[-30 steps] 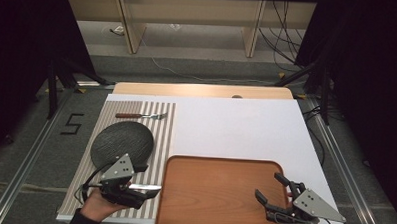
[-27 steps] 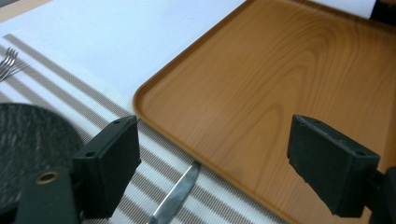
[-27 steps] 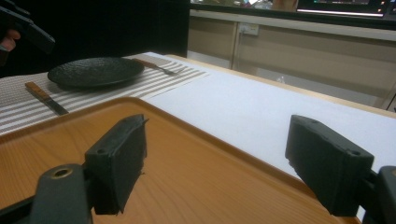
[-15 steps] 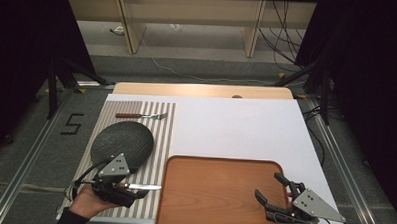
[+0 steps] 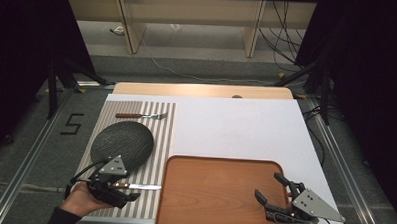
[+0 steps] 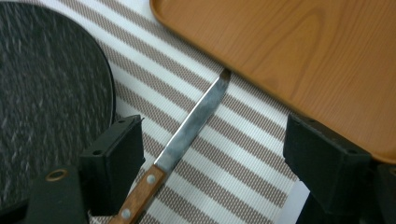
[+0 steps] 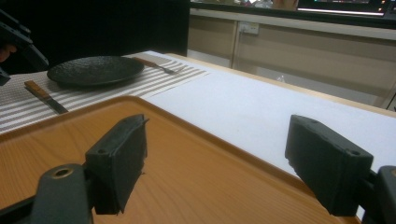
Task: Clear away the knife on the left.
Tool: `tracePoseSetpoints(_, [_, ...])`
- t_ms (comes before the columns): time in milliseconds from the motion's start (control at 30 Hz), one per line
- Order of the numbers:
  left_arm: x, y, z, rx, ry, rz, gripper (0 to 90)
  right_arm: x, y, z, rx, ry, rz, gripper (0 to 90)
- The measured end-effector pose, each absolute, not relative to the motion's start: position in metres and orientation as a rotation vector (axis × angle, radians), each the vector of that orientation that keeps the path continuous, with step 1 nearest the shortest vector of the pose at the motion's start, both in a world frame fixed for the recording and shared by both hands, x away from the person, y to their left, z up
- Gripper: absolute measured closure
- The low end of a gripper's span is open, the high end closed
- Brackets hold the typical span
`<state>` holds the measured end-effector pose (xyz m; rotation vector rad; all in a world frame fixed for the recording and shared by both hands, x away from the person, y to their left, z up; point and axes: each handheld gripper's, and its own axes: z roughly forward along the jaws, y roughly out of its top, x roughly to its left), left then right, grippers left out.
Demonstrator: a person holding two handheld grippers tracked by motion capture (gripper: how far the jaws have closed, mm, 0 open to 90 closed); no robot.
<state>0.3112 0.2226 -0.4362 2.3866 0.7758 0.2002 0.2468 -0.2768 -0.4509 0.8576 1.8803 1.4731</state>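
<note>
Left gripper view, knife (image 6: 187,126) lying between the released left claw (image 6: 224,154), high view adds fork (image 5: 141,115).

The open claw (image 6: 212,158) straddles a knife (image 6: 180,149) lying on the striped mat (image 6: 233,172).

We see a knife (image 6: 187,128) with a brown wooden handle, two pale rivets in it, and a plain grey steel blade. It lies flat on the striped placemat (image 6: 224,163), between the dark round plate (image 6: 51,98) and the wooden tray (image 6: 289,60). Its tip points to the tray's edge and lies just beside it.
</note>
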Motion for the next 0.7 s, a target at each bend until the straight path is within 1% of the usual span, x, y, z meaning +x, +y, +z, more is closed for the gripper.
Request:
tracePoseSetpoints(367, [0.317, 0.227, -0.448, 2.466, 0.833, 0.215, 21.3, 0.246, -0.277, -0.451, 0.851, 1.887, 1.478, 21.8])
tracePoseSetpoints(500, [0.319, 0.234, -0.450, 2.483, 0.838, 0.215, 24.4, 0.246, -0.277, -0.451, 0.850, 1.887, 1.480, 21.8])
tracePoseSetpoints(700, [0.321, 0.234, -0.456, 2.520, 0.846, 0.212, 26.1, 0.246, -0.276, -0.451, 0.849, 1.889, 1.478, 21.9])
